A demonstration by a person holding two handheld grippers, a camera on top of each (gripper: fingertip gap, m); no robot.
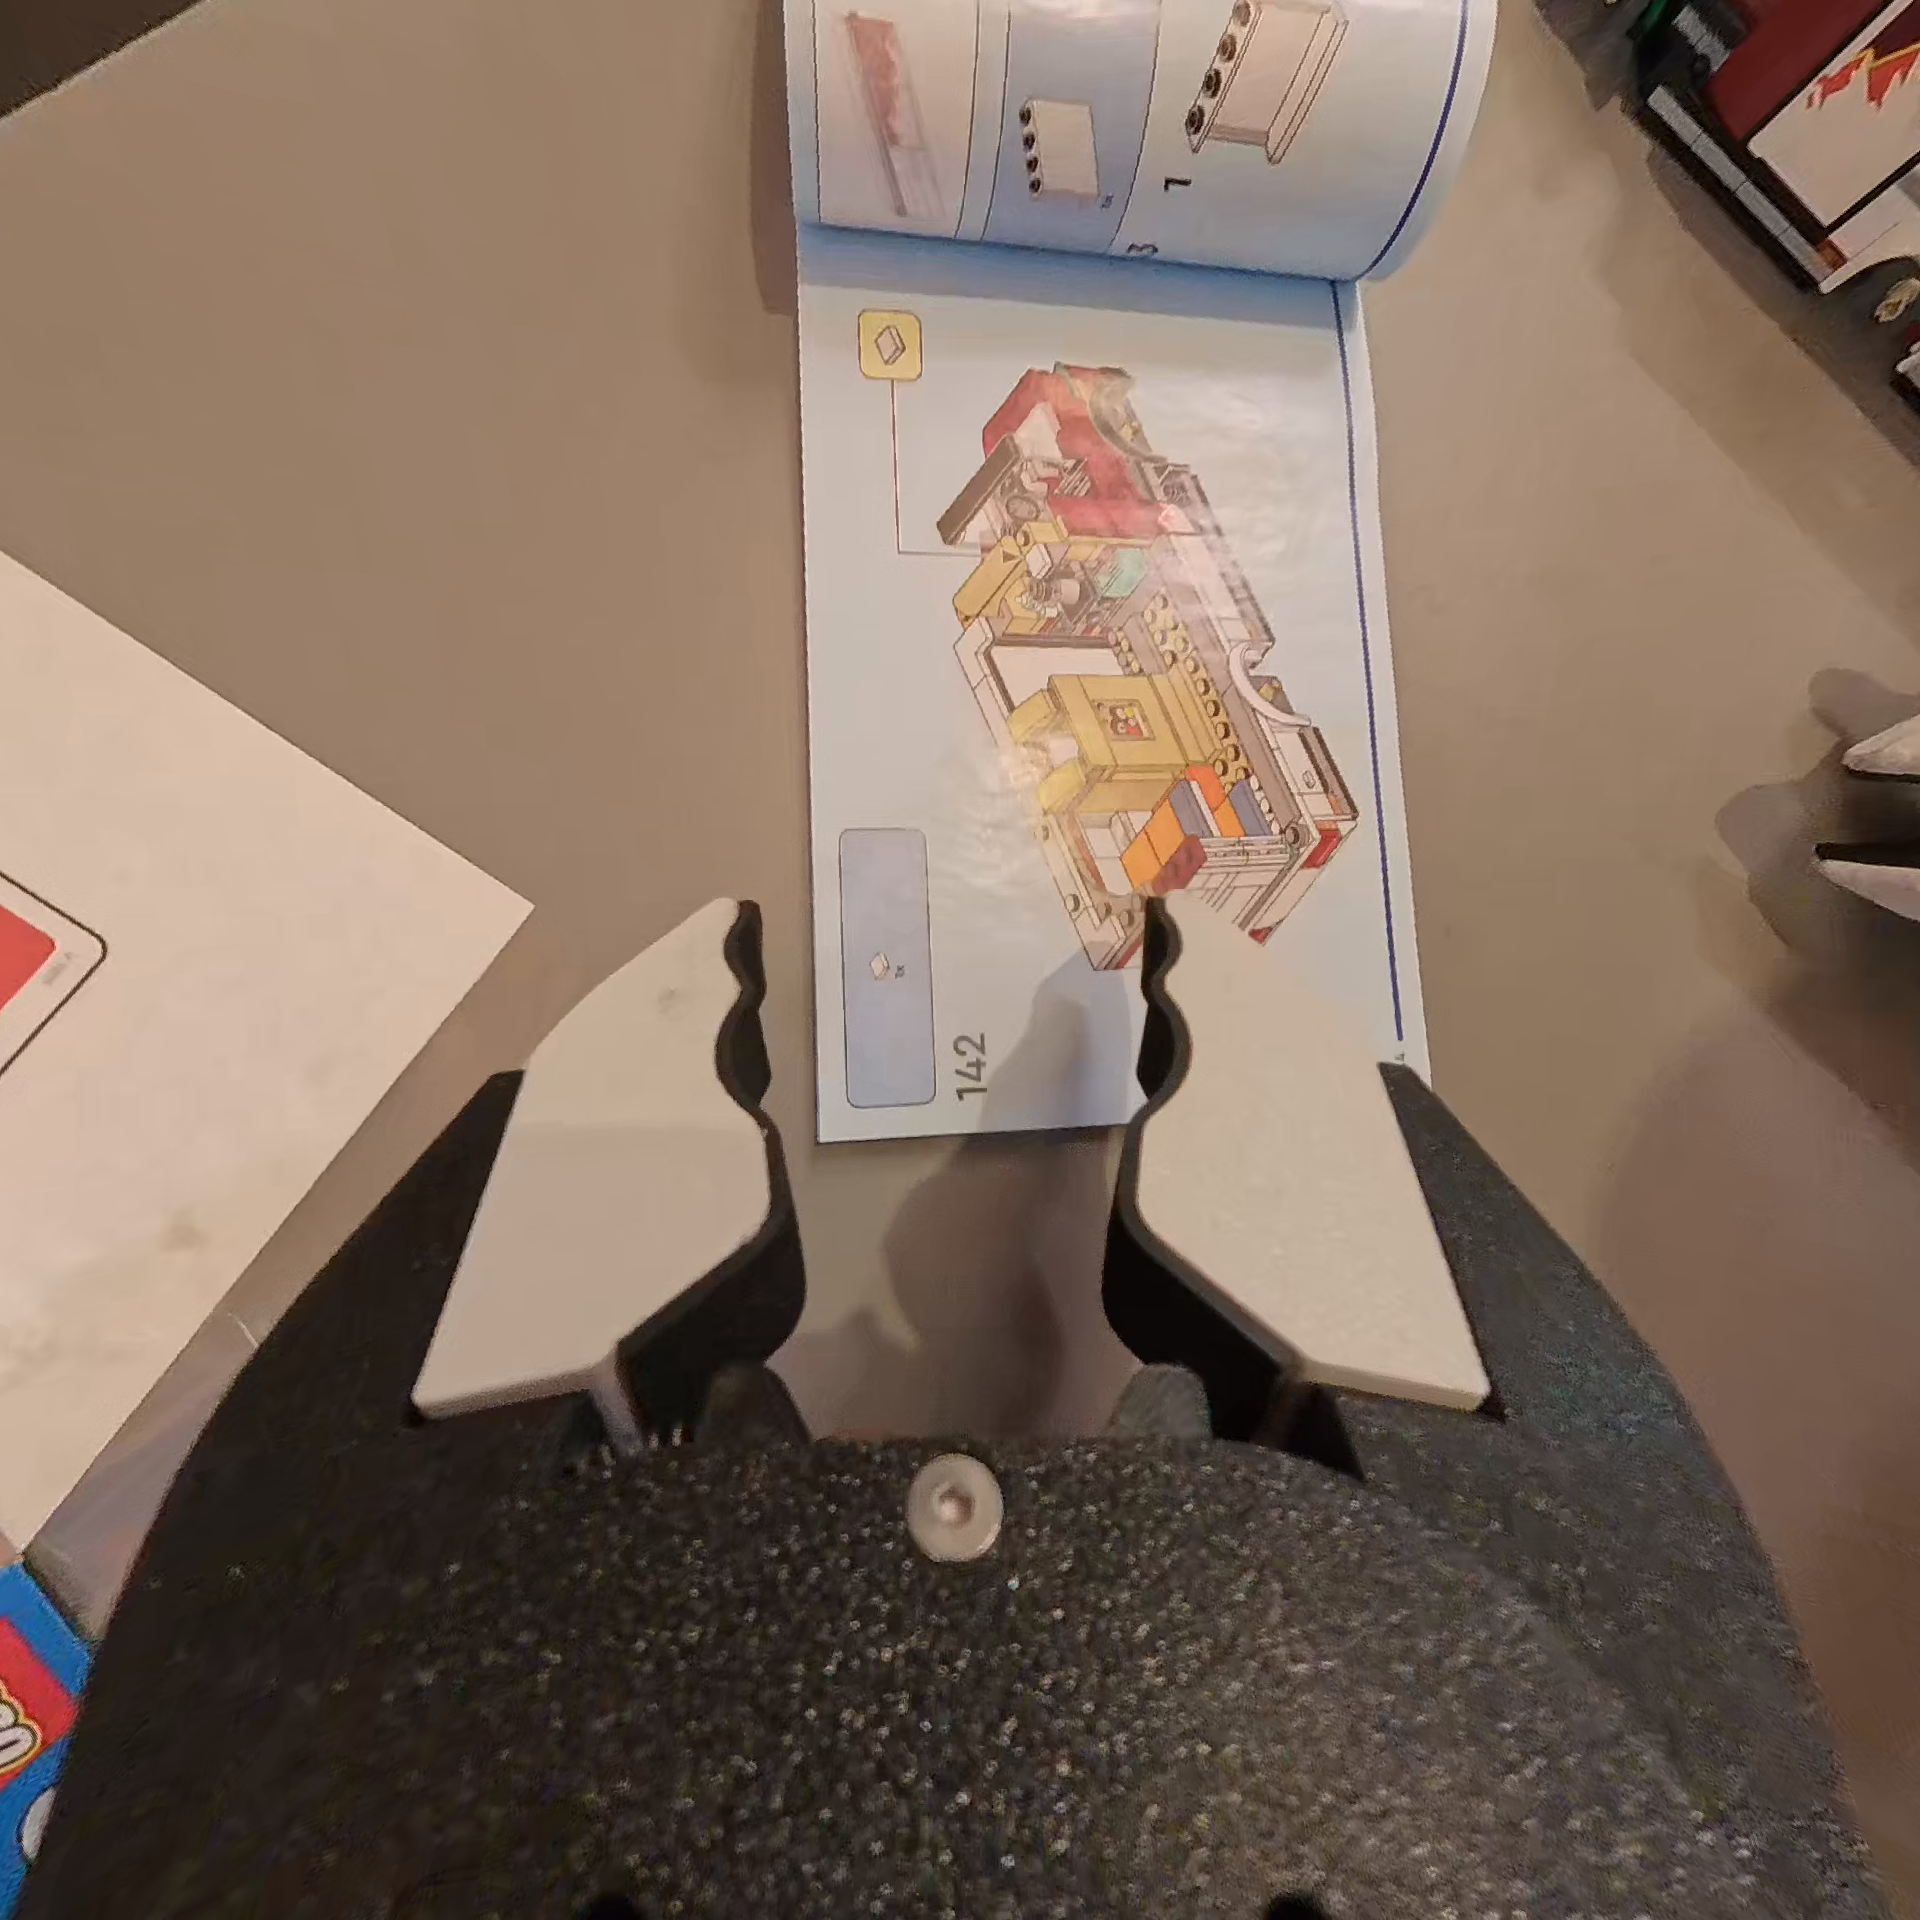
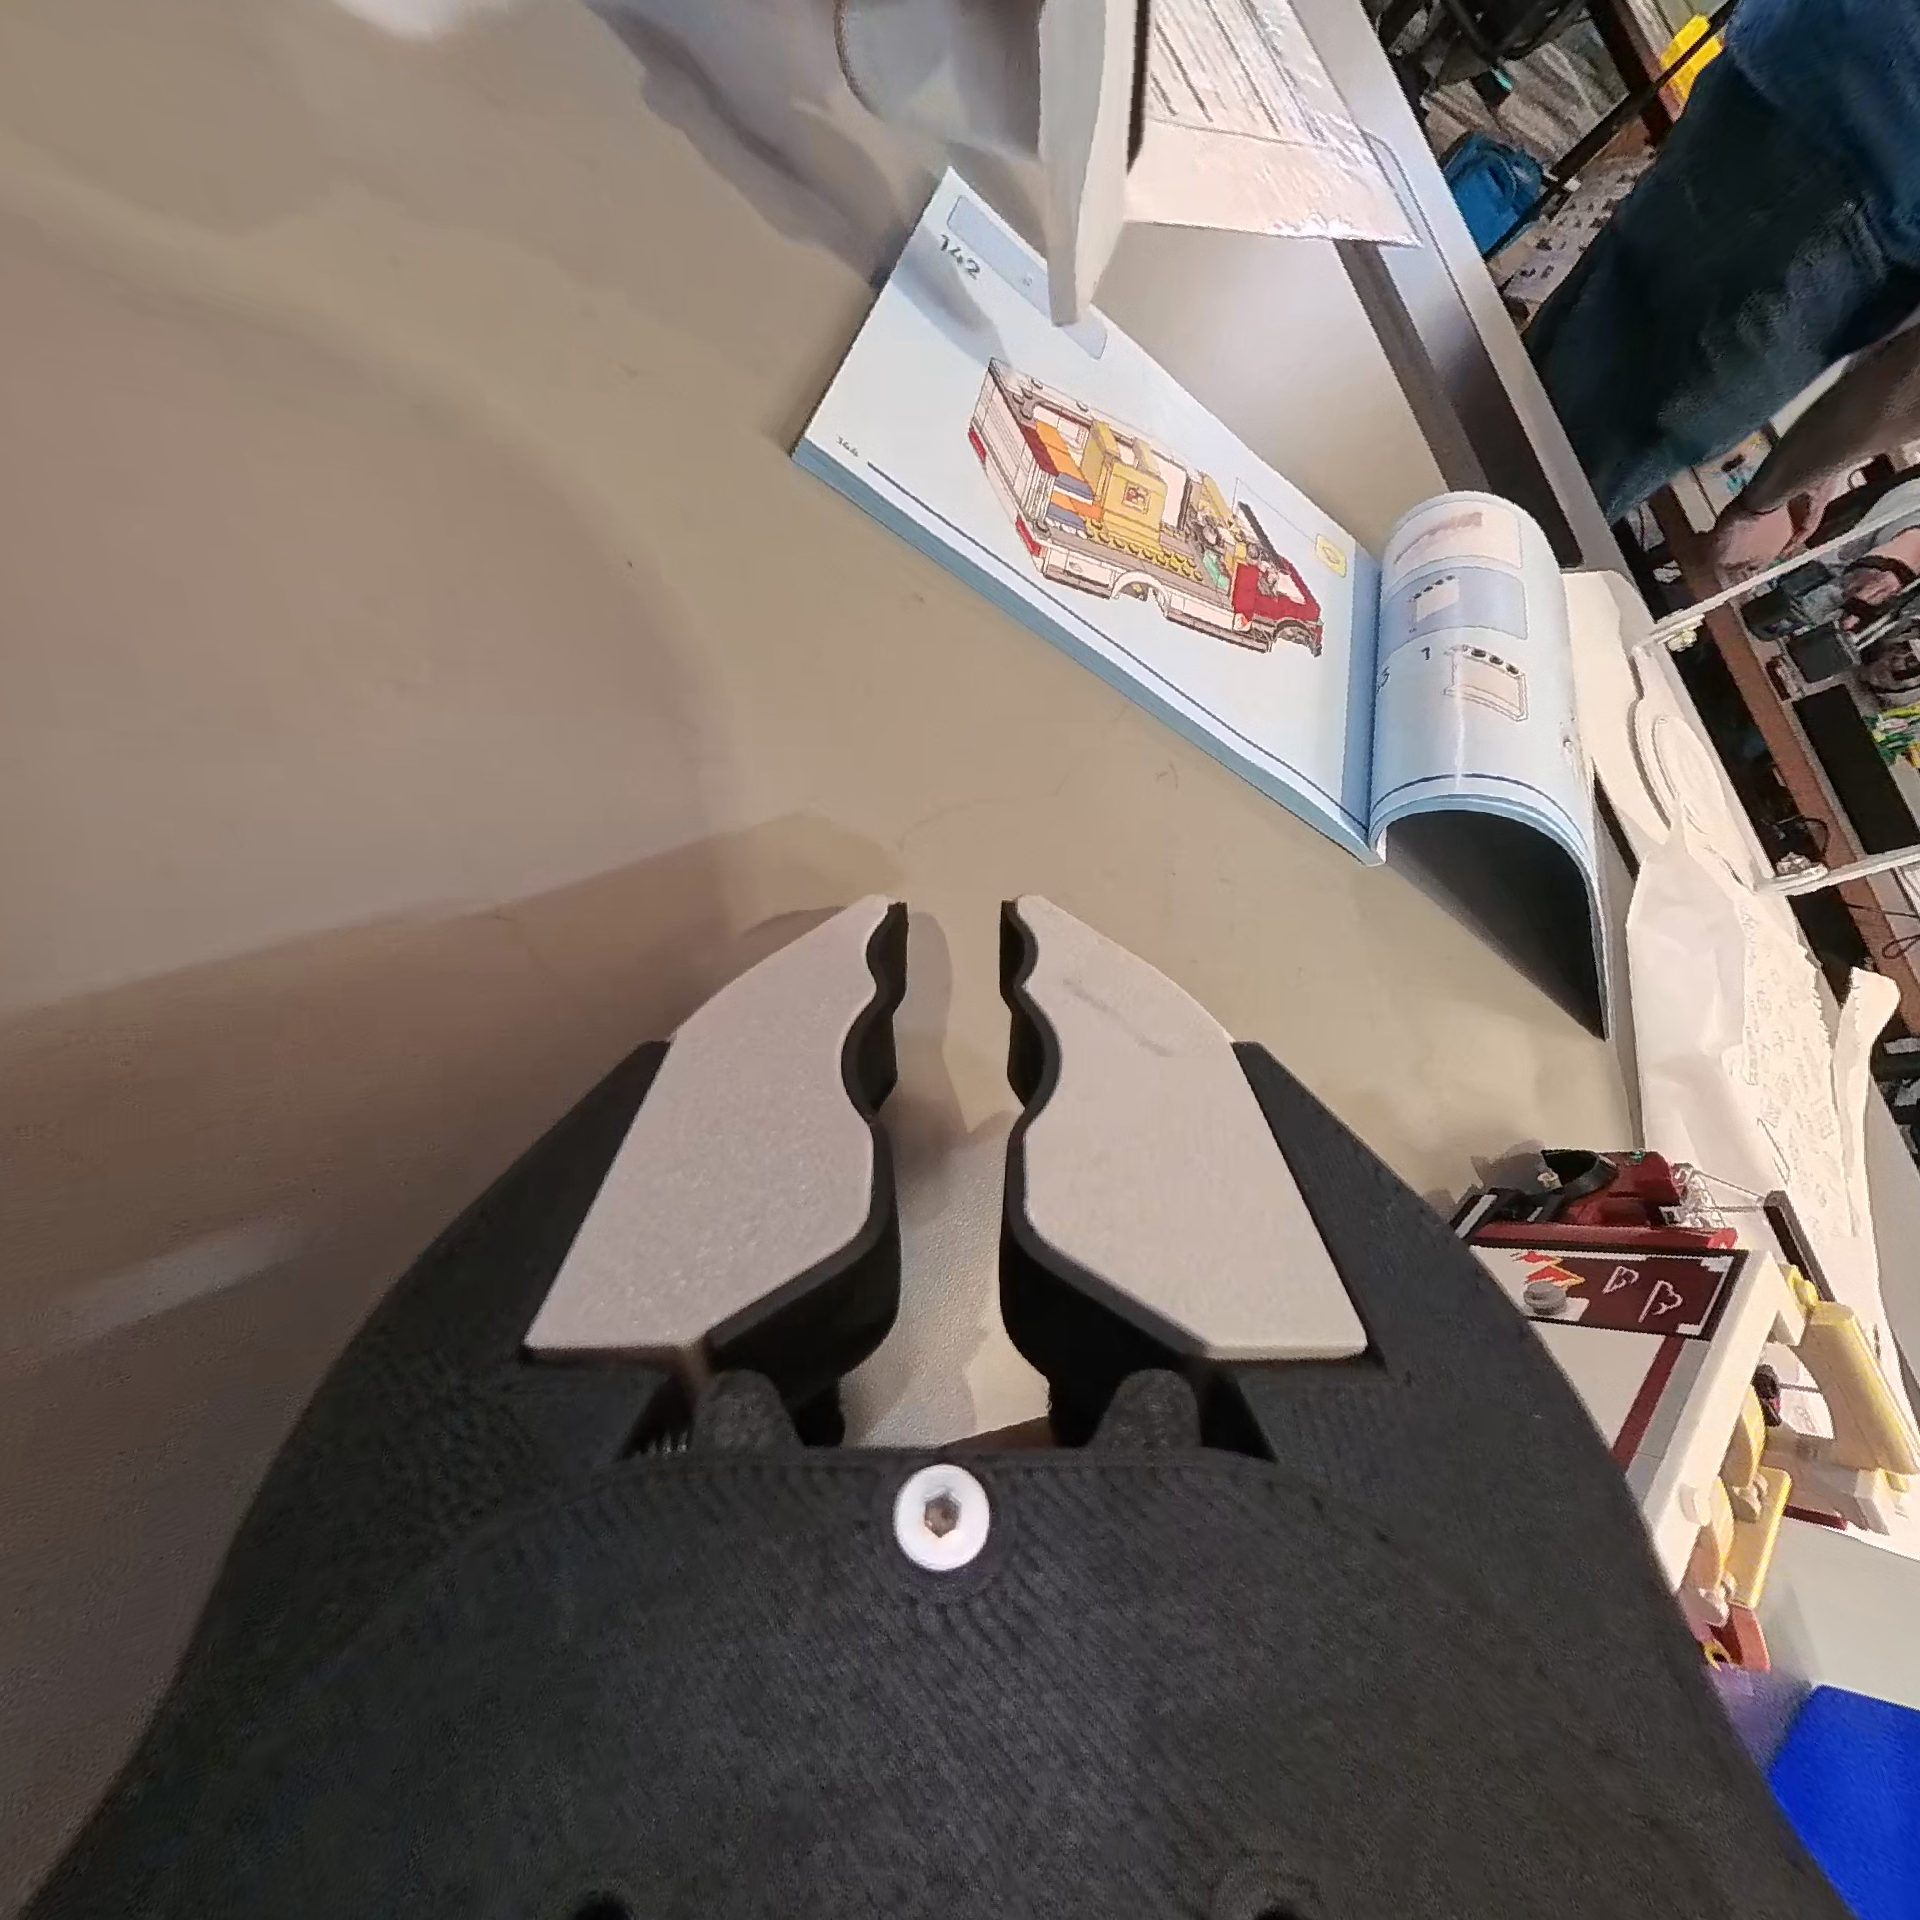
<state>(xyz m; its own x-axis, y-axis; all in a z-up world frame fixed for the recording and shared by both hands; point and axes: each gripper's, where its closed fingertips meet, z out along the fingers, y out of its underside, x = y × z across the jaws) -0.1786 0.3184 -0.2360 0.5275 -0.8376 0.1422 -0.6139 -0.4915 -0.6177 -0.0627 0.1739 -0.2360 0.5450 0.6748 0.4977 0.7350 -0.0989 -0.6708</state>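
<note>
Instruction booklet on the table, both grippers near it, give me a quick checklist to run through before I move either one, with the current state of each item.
1. Left gripper open with nothing between its fingers: ok.
2. Right gripper holding nothing, fingers a narrow gap apart over bare table: ok.
3. Instruction booklet lying open, near page flat: ok.
4. Far pages flat: not ok, they curl upward.
5. Left gripper touching the page: cannot tell; its right fingertip overlaps the page in view.
6. Brick model clear of the right gripper: ok, it sits off to the right.
</note>
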